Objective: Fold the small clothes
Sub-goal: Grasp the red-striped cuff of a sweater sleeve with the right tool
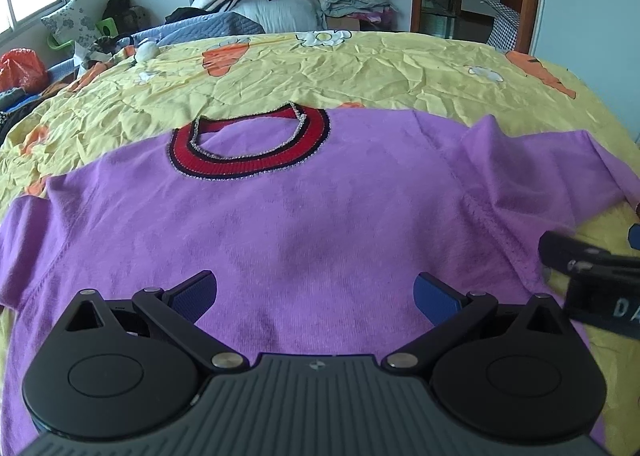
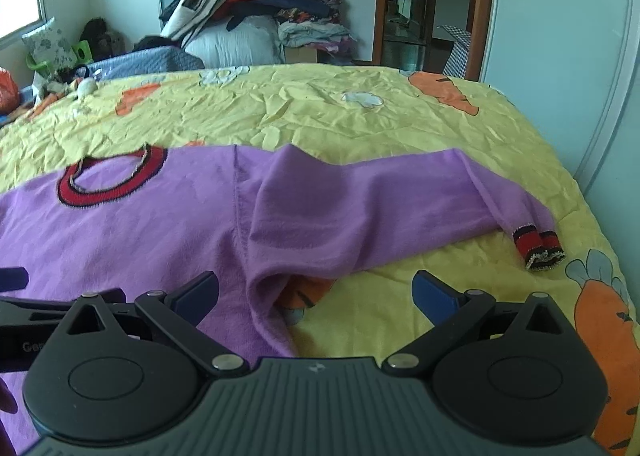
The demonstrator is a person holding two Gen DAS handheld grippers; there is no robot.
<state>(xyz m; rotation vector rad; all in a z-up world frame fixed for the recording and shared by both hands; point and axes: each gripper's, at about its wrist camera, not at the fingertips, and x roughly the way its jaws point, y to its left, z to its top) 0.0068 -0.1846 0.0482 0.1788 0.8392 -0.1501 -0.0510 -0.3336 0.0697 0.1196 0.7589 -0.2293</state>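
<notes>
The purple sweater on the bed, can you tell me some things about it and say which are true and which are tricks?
1. The purple sweater lies spread on a yellow sheet with carrots. True.
2. Its collar is green. False: it is red with dark edging.
3. The left claw is open above the sweater. True.
4. The right claw is squeezing the sleeve. False: it is open and holds nothing.
5. The sleeve's cuff has red and black stripes. True.
</notes>
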